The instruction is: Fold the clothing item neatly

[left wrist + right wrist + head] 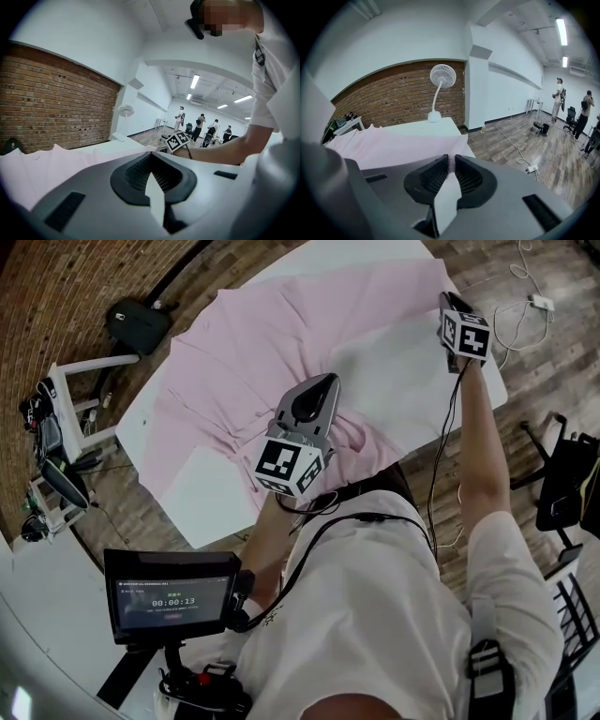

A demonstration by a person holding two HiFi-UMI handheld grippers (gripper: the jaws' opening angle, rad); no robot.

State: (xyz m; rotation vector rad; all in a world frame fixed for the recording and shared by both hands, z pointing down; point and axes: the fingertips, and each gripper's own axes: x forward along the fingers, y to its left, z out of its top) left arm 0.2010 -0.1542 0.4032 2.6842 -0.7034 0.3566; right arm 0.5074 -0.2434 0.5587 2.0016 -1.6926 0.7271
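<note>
Two tools are in use, one in each of your hands, and both are closed on the pink garment. The garment lies spread over the white table and covers much of its top. Bare table shows below and to the left of the left tool.

Left tool:
- The jaws are fully together, with no gap between the pads.
- The cloth rises to a small peak directly at the tip. In the head view, creases run across the garment and converge under this tool, at the garment's near edge.
- The rest of the garment extends ahead and to the left of the tool, toward the brick wall.
- Ahead and slightly right of the tip you see the marker cube of the right tool, with your forearm behind it.

Right tool:
- The jaws are nearly together. A thin strip of pink cloth stands between the pads, pinched at the garment's edge.
- From this tool the garment stretches ahead and to the left, lying flat on the table.
- A white fan stands ahead of the tool at the table's far end. Whether it stands on the table or behind it cannot be determined.
- To the right of the tool, a white cable lies on the wood floor.

The right tool sits well apart from the left tool, ahead of it and to its right, at the table's edge.
</note>
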